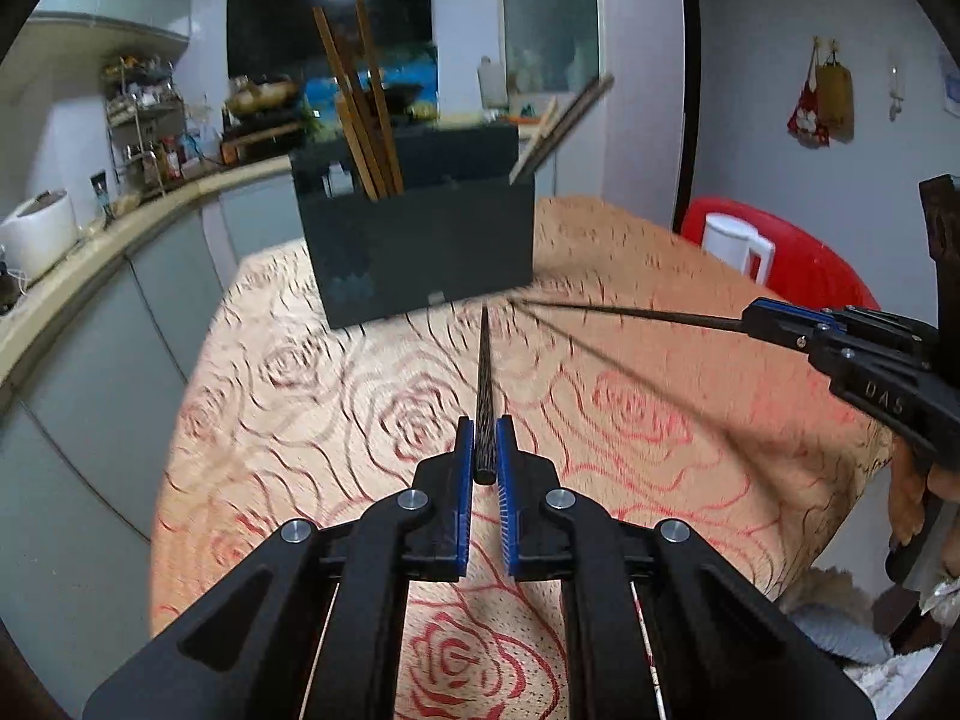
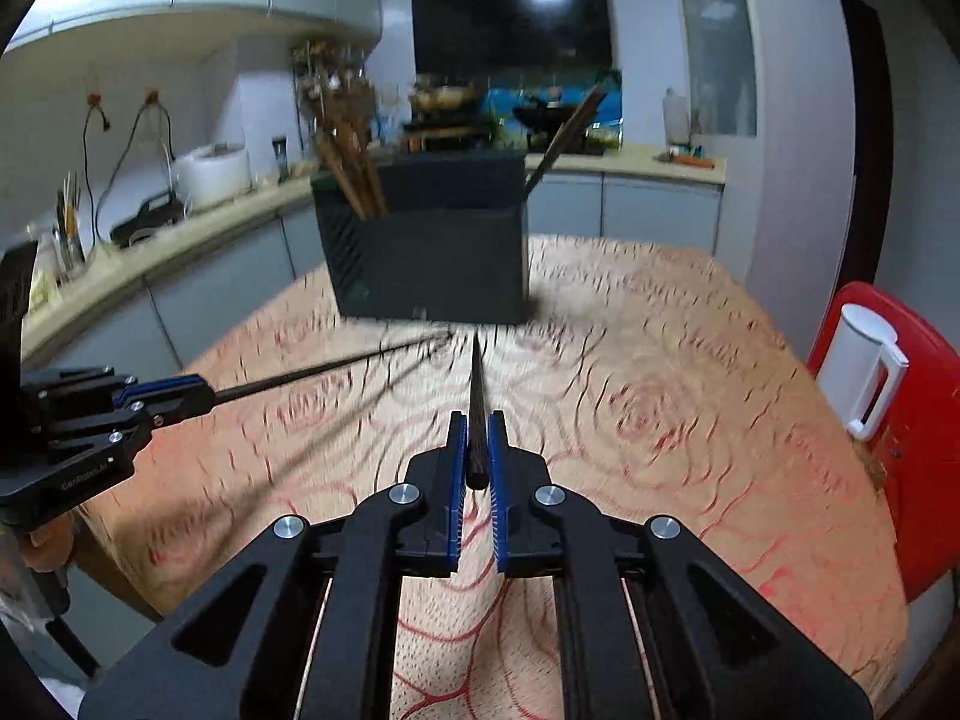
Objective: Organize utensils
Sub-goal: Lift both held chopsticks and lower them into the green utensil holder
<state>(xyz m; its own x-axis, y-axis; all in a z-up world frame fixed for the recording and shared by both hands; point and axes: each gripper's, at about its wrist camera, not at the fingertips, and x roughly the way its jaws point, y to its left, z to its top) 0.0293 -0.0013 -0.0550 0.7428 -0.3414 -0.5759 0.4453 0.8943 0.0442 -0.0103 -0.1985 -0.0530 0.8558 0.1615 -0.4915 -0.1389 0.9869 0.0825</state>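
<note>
My left gripper (image 1: pixel 485 429) is shut on a dark chopstick (image 1: pixel 485 360) that points forward at the black utensil holder (image 1: pixel 420 252), held above the table. My right gripper (image 2: pixel 477 423) is shut on a second dark chopstick (image 2: pixel 477 372), aimed the same way. Each gripper shows in the other's view: the right gripper (image 1: pixel 753 317) comes in from the right, the left gripper (image 2: pixel 204 394) from the left. The two chopstick tips nearly meet in front of the holder (image 2: pixel 432 252). Wooden chopsticks (image 1: pixel 360 120) stand in its left end, darker ones (image 1: pixel 564 120) lean at its right.
The round table carries a rose-patterned cloth (image 1: pixel 300 396). A white kettle (image 2: pixel 864 372) sits on a red seat (image 2: pixel 924 480) at the table's right. A kitchen counter (image 1: pixel 120 228) with a white rice cooker (image 1: pixel 39 234) curves along the left.
</note>
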